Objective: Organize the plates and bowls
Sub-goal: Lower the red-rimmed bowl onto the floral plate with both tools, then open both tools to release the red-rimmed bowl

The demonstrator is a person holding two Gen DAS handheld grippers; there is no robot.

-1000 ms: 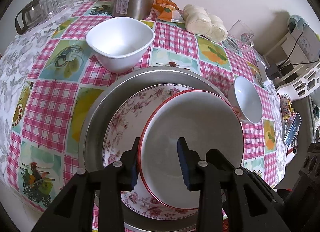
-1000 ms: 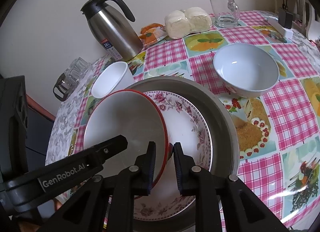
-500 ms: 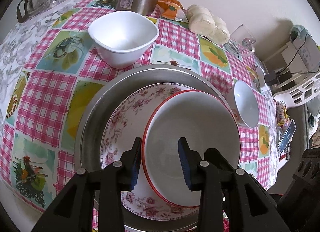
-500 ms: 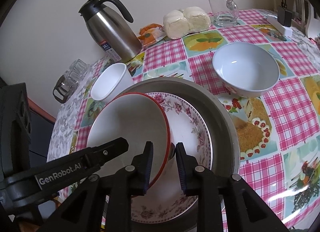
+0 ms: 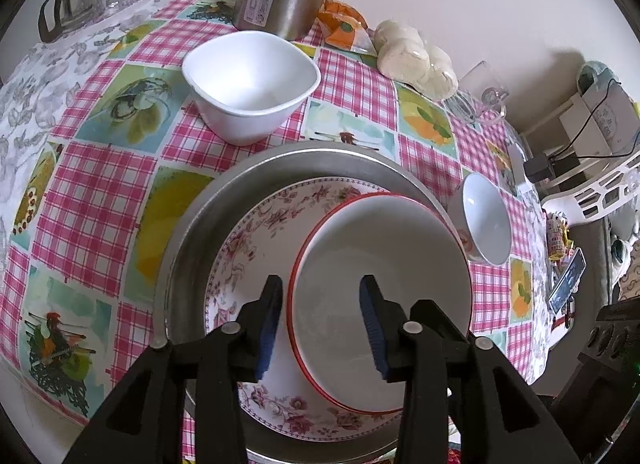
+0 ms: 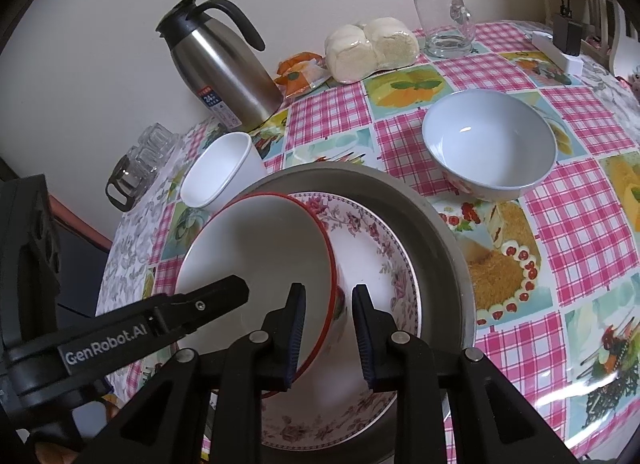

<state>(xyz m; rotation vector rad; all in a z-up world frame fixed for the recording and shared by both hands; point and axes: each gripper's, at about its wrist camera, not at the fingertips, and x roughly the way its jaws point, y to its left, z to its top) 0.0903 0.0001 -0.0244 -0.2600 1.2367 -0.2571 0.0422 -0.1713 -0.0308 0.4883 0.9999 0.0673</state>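
- Stack near the table's [image 6: 580, 232] front edge: a big metal tray [image 5: 224, 200], a floral plate [image 5: 256, 244] inside it, and a red-rimmed bowl [image 5: 384, 256] on the plate, pushed to one side.
- Left gripper [image 5: 320, 316] straddles the bowl's rim. Its jaws have just been opening, and now there's a visible gap either side of the rim, so it's let go.
- Right gripper [image 6: 326, 328] straddles the opposite rim. Jaws eased apart too, pads look clear of the wall, so released.
- White squarish bowl [image 5: 252, 84] sits just behind the tray, toward the back edge by the steel thermos [image 6: 224, 72].
- Pale blue bowl [image 6: 490, 144] sits beside the tray, toward the table's right side.
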